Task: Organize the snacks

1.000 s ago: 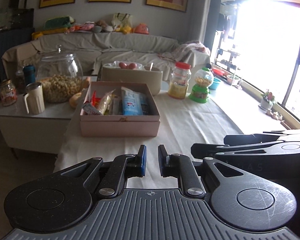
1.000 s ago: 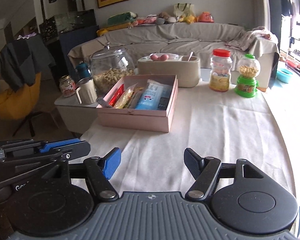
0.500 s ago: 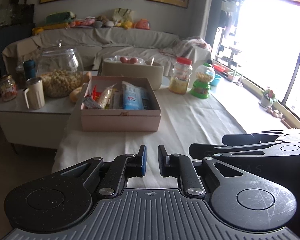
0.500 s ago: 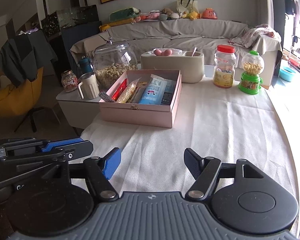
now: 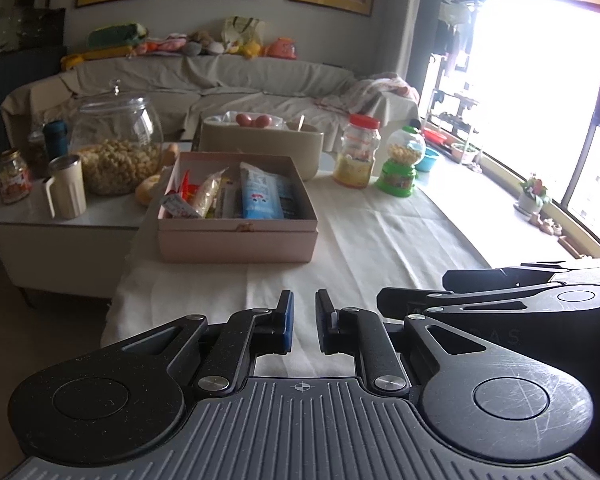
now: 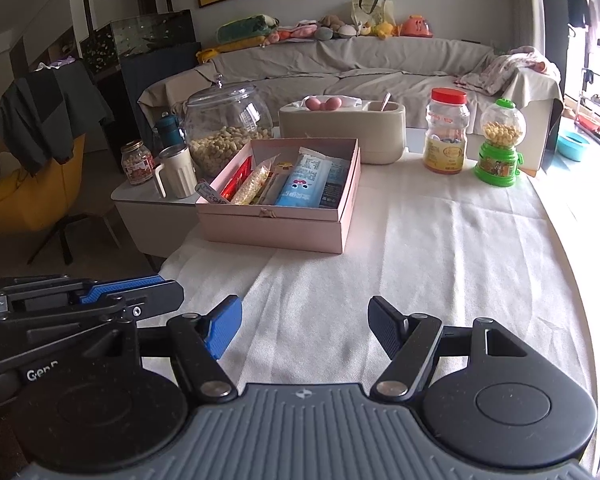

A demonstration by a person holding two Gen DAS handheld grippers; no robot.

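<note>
A pink box (image 5: 236, 240) (image 6: 276, 232) stands on the white tablecloth (image 5: 380, 248). It holds several snack packets, among them a light blue one (image 5: 260, 196) (image 6: 306, 184) and a red one (image 6: 236, 178). My left gripper (image 5: 302, 320) hovers over the table's near edge with its fingers nearly closed on nothing. My right gripper (image 6: 304, 330) is open and empty, beside the left one, well short of the box.
Behind the box stand a beige container with eggs (image 6: 340, 128), a red-lidded jar (image 6: 446, 136) and a green candy dispenser (image 6: 498, 144). A side table at the left bears a big glass jar of nuts (image 5: 116, 140), a mug (image 5: 66, 188) and a small jar (image 5: 12, 176).
Both grippers have pulled back and risen slightly, so the box looks a little farther away. The fingers of both have kept their openings.
</note>
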